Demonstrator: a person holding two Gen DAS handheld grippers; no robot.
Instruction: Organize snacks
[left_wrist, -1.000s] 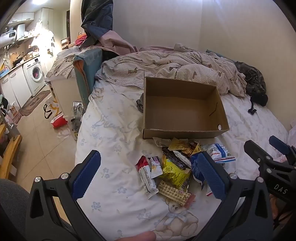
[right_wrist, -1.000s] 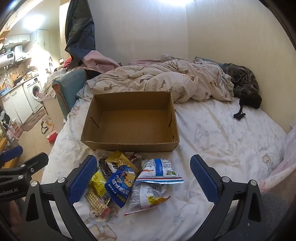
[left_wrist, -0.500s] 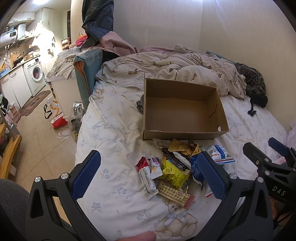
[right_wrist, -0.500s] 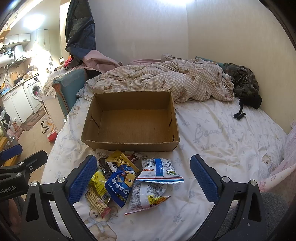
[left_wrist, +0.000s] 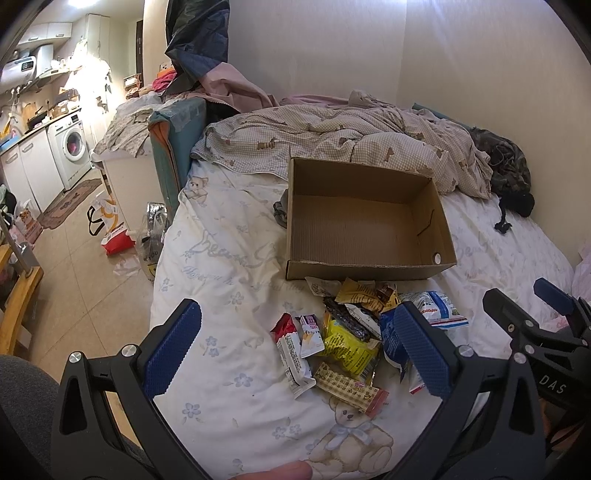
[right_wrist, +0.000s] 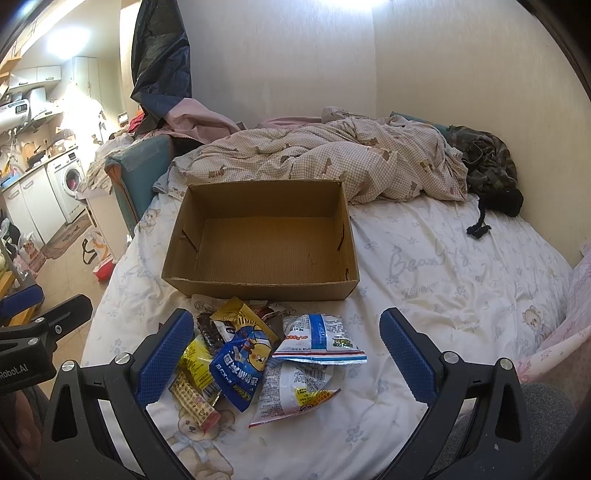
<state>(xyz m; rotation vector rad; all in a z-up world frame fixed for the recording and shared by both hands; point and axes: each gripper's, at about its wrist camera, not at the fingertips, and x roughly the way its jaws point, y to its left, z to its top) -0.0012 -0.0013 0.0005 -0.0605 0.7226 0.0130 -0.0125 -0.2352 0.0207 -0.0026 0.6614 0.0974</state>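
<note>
An empty open cardboard box (left_wrist: 364, 229) (right_wrist: 266, 240) sits on the bed. A pile of snack packets (left_wrist: 351, 332) (right_wrist: 255, 350) lies on the sheet just in front of it, with a yellow packet (left_wrist: 347, 341), a blue packet (right_wrist: 240, 363) and a white-and-blue bag (right_wrist: 317, 338). My left gripper (left_wrist: 295, 345) is open and empty, hovering over the left part of the pile. My right gripper (right_wrist: 286, 354) is open and empty above the pile's right part; it also shows at the right edge of the left wrist view (left_wrist: 535, 325).
A crumpled checked duvet (right_wrist: 332, 158) lies behind the box. Dark clothing (right_wrist: 491, 173) is piled at the far right by the wall. The bed's left edge (left_wrist: 162, 258) drops to a tiled floor with bags (left_wrist: 114, 236). White sheet (right_wrist: 443, 266) stretches right of the box.
Both grippers have drifted only slightly; the views barely shift. The box and the snacks have not moved.
</note>
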